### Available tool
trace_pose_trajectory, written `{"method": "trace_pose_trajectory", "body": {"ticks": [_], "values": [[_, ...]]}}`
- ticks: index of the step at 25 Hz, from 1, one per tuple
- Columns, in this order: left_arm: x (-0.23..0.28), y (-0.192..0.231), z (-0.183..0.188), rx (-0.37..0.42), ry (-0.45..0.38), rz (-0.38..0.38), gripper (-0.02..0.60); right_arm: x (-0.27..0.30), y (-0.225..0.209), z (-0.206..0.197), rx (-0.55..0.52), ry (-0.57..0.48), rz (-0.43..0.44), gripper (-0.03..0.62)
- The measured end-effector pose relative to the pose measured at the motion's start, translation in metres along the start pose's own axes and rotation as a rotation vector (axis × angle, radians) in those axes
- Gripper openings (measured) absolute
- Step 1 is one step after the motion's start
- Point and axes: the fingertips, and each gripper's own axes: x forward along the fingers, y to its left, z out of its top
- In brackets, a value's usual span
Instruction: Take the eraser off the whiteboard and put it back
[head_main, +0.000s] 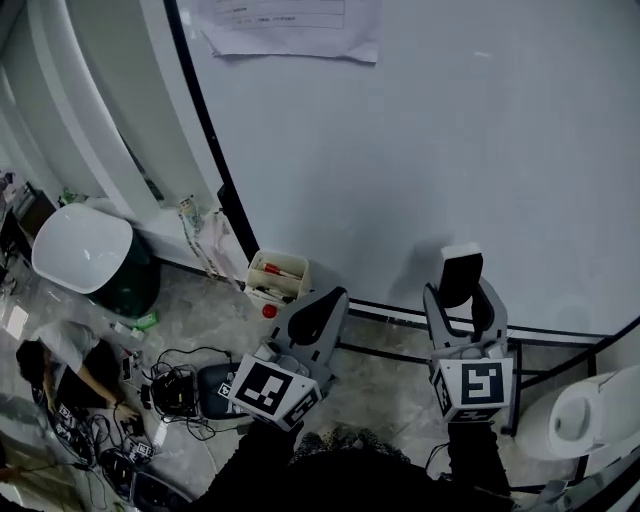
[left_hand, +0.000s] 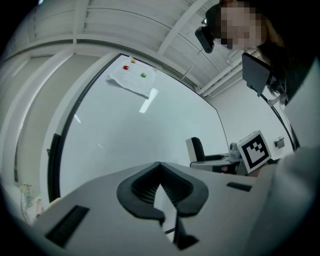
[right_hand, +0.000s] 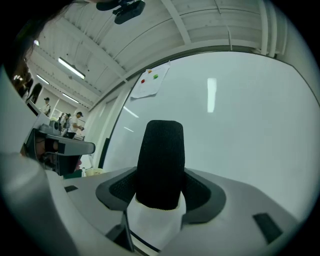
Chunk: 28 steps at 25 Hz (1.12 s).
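My right gripper (head_main: 462, 296) is clamped on the eraser (head_main: 460, 262), lower right of centre in the head view. It sits close in front of the whiteboard (head_main: 450, 130), and I can't tell whether it touches. My left gripper (head_main: 318, 312), at lower centre, is closed on nothing. I judge the eraser is off the board and the return is in hand. Next I'd set it flat against the board, check it holds, then spread the jaws.
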Motion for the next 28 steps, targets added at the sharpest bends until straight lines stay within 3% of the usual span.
{"method": "trace_pose_trajectory", "body": {"ticks": [7, 15, 22, 28], "values": [[-0.048, 0.052, 0.002, 0.003, 0.003, 0.156, 0.005, 0.044, 0.066, 0.007, 0.044, -0.026, 0.124, 0.273], [-0.092, 0.091, 0.0, 0.001, 0.014, 0.265, 0.006, 0.085, 0.151, 0.014, 0.077, -0.053, 0.268, 0.273], [-0.122, 0.126, -0.004, -0.001, 0.033, 0.314, 0.006, 0.116, 0.201, 0.004, 0.111, -0.059, 0.257, 0.273], [-0.136, 0.149, -0.017, -0.011, 0.074, 0.312, 0.006, 0.144, 0.234, -0.023, 0.117, -0.005, 0.243, 0.273]]}}
